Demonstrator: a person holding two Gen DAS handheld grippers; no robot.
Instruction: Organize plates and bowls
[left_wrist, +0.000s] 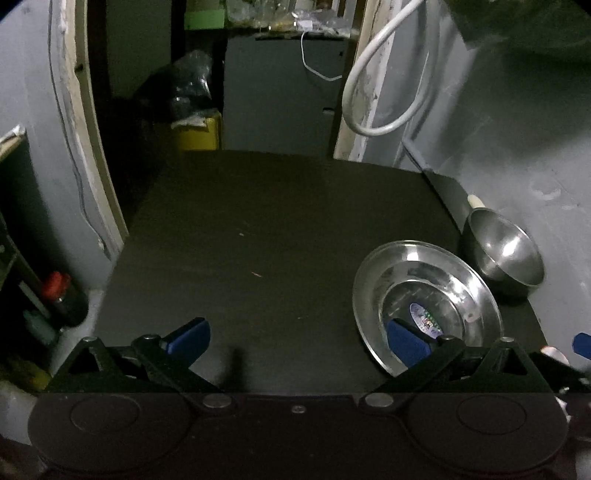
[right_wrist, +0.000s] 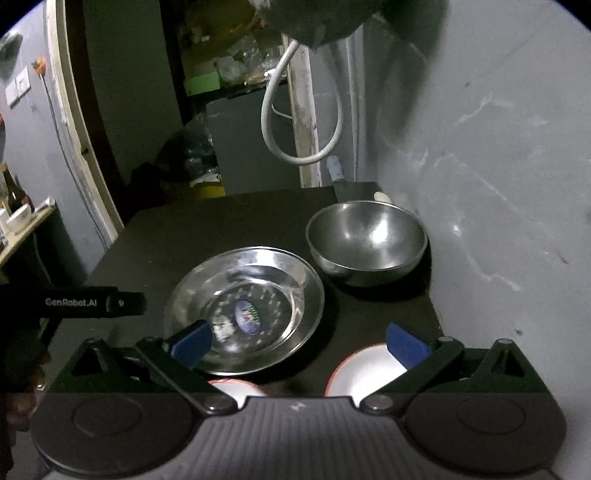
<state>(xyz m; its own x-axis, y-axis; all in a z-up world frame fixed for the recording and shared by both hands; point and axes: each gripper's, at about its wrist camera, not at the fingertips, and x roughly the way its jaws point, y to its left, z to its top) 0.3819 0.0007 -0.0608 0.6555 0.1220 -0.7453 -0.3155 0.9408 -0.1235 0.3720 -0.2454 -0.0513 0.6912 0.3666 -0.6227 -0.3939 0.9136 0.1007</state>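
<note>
A steel plate (right_wrist: 266, 273) with an oval sticker lies on the dark table (right_wrist: 207, 229). Behind it to the right, a steel bowl (right_wrist: 365, 236) stands against the wall. Two white red-rimmed bowls (right_wrist: 364, 374) (right_wrist: 236, 389) sit at the near edge, partly hidden under my right gripper (right_wrist: 299, 343). That gripper hangs wide open over the plate's near rim, holding nothing. My left gripper (left_wrist: 297, 338) is wide open too, over bare table left of the plate (left_wrist: 424, 269) and the steel bowl (left_wrist: 506, 254). Its body (right_wrist: 92, 302) shows at the left of the right wrist view.
A grey wall (right_wrist: 498, 184) bounds the table on the right. A white cable loop (left_wrist: 384, 92) hangs at the back. Behind the steel bowl lies a flat metal tool (right_wrist: 354, 190). A yellow box (left_wrist: 199, 131) sits beyond the far edge, a red-capped bottle (left_wrist: 59, 291) lower left.
</note>
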